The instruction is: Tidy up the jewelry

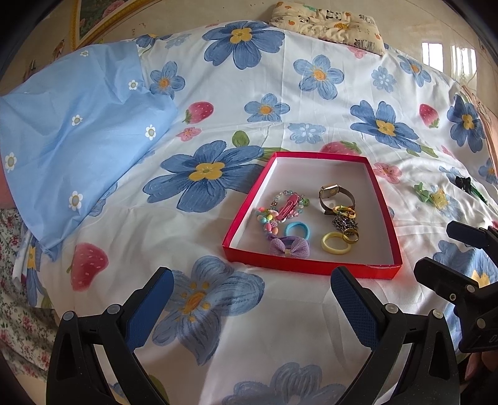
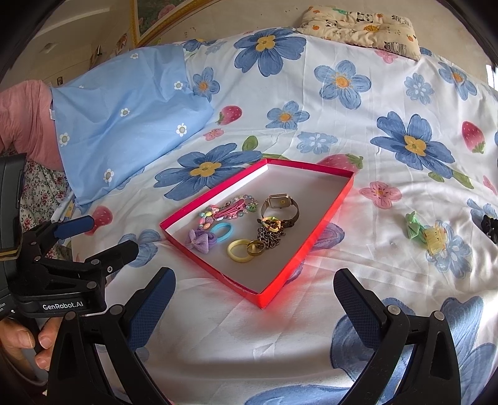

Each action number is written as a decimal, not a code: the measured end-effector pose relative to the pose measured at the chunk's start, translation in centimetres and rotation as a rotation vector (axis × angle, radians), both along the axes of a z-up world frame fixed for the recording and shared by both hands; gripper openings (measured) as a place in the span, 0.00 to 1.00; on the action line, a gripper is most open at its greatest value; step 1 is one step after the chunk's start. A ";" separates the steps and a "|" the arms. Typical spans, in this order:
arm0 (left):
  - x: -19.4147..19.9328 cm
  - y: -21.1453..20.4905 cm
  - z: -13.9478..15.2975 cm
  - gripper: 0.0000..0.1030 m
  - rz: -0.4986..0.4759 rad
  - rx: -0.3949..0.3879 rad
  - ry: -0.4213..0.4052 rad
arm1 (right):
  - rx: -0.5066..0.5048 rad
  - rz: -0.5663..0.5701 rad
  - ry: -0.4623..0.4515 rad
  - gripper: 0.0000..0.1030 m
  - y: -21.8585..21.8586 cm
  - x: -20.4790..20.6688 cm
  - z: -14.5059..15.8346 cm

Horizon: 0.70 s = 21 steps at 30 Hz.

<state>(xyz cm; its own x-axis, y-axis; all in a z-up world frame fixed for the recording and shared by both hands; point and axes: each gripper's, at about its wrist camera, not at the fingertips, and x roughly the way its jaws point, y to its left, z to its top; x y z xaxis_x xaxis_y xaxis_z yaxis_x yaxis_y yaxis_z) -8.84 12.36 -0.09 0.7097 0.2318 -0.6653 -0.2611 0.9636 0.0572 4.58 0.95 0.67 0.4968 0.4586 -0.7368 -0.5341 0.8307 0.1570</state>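
Observation:
A shallow red tray (image 1: pixel 311 265) (image 2: pixel 292 264) lies on the flowered bedsheet. Inside it are a watch (image 1: pixel 334 194) (image 2: pixel 280 204), a pink clip on a beaded bracelet (image 1: pixel 288 202), a blue hair tie (image 1: pixel 298 230), a purple bow (image 1: pixel 289 246), a yellow hoop (image 1: pixel 335 243), a gold ring (image 1: pixel 350 235) and a chain (image 1: pixel 344 222). To the tray's right on the sheet lie a green bow (image 2: pixel 414 229), a yellow clip (image 2: pixel 434 238) and a black piece (image 2: pixel 490 226). My left gripper (image 1: pixel 252 277) (image 2: pixel 112 233) and right gripper (image 2: pixel 255 275) (image 1: pixel 435 247) hover open and empty before the tray.
A light blue pillow (image 1: pixel 77 124) lies at the left, with a panda-print cushion (image 1: pixel 330 25) at the bed's far edge. A hand (image 2: pixel 25 342) holds the left gripper's handle. Pink cloth (image 2: pixel 25 118) shows beside the pillow.

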 end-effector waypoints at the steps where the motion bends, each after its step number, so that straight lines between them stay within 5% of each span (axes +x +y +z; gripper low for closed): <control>1: 0.1 0.0 -0.1 0.99 0.000 0.000 0.001 | 0.000 -0.001 0.001 0.99 0.0 0.0 0.0; 21: 2.1 0.0 -1.0 0.99 -0.009 -0.013 0.039 | 0.000 -0.016 0.031 0.99 -0.4 1.0 -1.2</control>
<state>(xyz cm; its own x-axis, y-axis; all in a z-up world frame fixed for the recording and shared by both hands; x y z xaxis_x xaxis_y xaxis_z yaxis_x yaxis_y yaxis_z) -6.76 12.36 -1.09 0.6851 0.2171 -0.6954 -0.2504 0.9666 0.0551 5.55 0.58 -0.48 0.4807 0.4510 -0.7520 -0.5156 0.8391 0.1737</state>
